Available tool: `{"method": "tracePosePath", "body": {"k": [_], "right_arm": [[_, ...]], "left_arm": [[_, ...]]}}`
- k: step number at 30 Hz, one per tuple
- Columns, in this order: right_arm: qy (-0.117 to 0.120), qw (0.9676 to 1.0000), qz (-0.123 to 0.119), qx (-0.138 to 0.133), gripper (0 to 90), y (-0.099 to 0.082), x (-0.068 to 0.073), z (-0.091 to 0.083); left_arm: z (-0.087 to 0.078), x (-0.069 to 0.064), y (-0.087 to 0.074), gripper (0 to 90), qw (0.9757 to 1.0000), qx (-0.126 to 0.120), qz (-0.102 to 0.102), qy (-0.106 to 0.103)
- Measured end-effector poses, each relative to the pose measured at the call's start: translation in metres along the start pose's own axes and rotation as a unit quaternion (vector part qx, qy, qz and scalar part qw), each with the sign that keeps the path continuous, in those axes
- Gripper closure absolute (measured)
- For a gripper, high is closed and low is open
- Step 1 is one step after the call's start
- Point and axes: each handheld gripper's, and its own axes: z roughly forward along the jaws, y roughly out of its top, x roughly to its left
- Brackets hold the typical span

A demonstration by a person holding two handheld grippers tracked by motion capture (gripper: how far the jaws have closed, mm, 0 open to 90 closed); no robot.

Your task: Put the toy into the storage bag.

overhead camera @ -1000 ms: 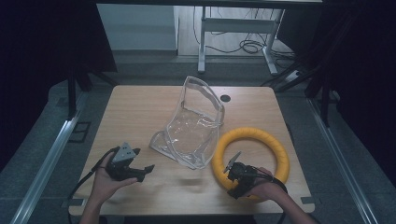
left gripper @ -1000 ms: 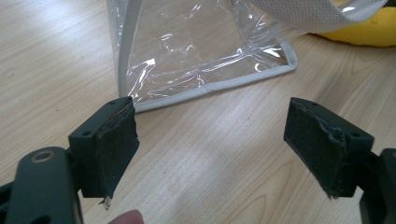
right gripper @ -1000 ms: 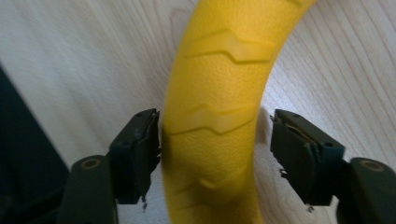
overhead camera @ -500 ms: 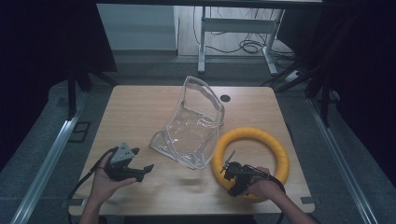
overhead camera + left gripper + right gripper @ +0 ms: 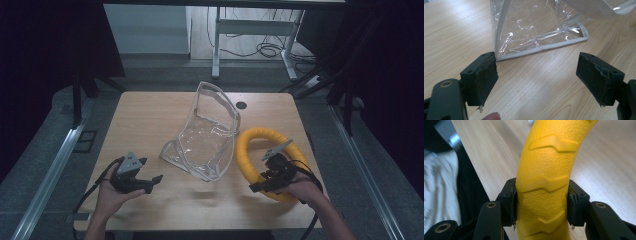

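On desk [image 5: 150,115]: we see a clear plastic bag [image 5: 207,137] mid-desk, empty.
Right tongs [image 5: 541,202]: clamped on yellow ring [image 5: 546,157], near edge.
Left tongs [image 5: 536,77]: wide, empty.
Progress: we judge ring gripped, not bagged.

A yellow textured ring [image 5: 272,162] is lying flat on the bench — a clear, grey-edged plastic bag [image 5: 207,137] is slumping just beside it.

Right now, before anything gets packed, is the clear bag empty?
Empty, as far as shows: through the bag only the wooden table is visible, and the ring lies outside it.
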Motion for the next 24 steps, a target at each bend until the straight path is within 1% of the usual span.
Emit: {"method": "tracePosePath", "body": {"k": [1,2,3,4,5,6,7,8,9,10,12,17,18,19,20,21,22,23,24], "right_arm": [[0.0,1.0,0.0,0.0,50.8,0.0,0.0,0.0],[0.004,0.9999,0.005,-0.011,50.8,0.0,-0.002,-0.004],[0.01,0.9995,0.008,-0.028,50.8,-0.001,-0.005,-0.011],[0.011,0.9993,0.009,-0.035,50.9,-0.002,-0.006,-0.014],[0.011,0.9993,0.009,-0.035,50.9,-0.002,-0.006,-0.014],[0.013,0.9986,0.01,-0.049,50.8,-0.003,-0.008,-0.019],[0.013,0.9986,0.01,-0.049,50.8,-0.003,-0.008,-0.019],[0.015,0.9977,0.015,-0.064,50.8,-0.004,-0.01,-0.025],[0.015,0.9977,0.015,-0.064,50.8,-0.004,-0.01,-0.025],[0.017,0.9965,0.019,-0.08,50.8,-0.006,-0.012,-0.03],[0.017,0.9961,0.021,-0.084,50.9,-0.006,-0.012,-0.031],[0.017,0.9924,0.029,-0.118,50.8,-0.011,-0.015,-0.04],[0.017,0.9909,0.032,-0.13,50.8,-0.012,-0.016,-0.043],[0.017,0.9909,0.032,-0.13,50.8,-0.012,-0.016,-0.043],[0.016,0.9891,0.036,-0.142,50.8,-0.014,-0.017,-0.047],[0.016,0.9891,0.036,-0.142,50.8,-0.014,-0.017,-0.047],[0.013,0.9873,0.04,-0.153,50.9,-0.015,-0.018,-0.051],[0.013,0.9873,0.04,-0.153,50.9,-0.015,-0.018,-0.051],[0.009,0.9855,0.045,-0.163,50.8,-0.016,-0.019,-0.056]], "left_arm": [[0.0,0.0,0.0,17.2,1.0,0.0,0.0,0.001],[-0.001,0.0,0.0,17.2,1.0,-0.001,0.0,0.001],[-0.001,0.001,0.0,17.2,1.0,-0.002,-0.001,0.003],[-0.001,0.001,0.0,17.2,1.0,-0.002,-0.001,0.004],[-0.001,0.001,0.0,17.2,1.0,-0.002,-0.001,0.004],[-0.001,0.001,0.0,17.2,1.0,-0.003,-0.002,0.004],[-0.001,0.001,0.0,17.2,1.0,-0.003,-0.002,0.004],[-0.001,0.0,0.0,17.2,1.0,-0.003,-0.004,0.004],[-0.001,0.0,0.0,17.2,1.0,-0.003,-0.004,0.004],[-0.001,0.0,0.0,17.2,1.0,-0.002,-0.003,0.004],[-0.001,0.001,0.0,17.2,1.0,-0.002,-0.002,0.004],[-0.001,0.001,0.0,17.2,1.0,-0.005,-0.005,0.004],[-0.002,0.001,0.0,17.2,1.0,-0.007,-0.005,0.004],[-0.002,0.001,0.0,17.2,1.0,-0.007,-0.005,0.004],[-0.002,0.001,0.0,17.2,0.9999,-0.008,-0.006,0.005],[-0.002,0.001,0.0,17.2,0.9999,-0.008,-0.006,0.005],[-0.002,0.001,0.0,17.2,0.9999,-0.009,-0.007,0.005],[-0.002,0.001,0.0,17.2,0.9999,-0.009,-0.007,0.005],[-0.003,0.001,0.0,17.2,0.9999,-0.009,-0.007,0.005]]}}
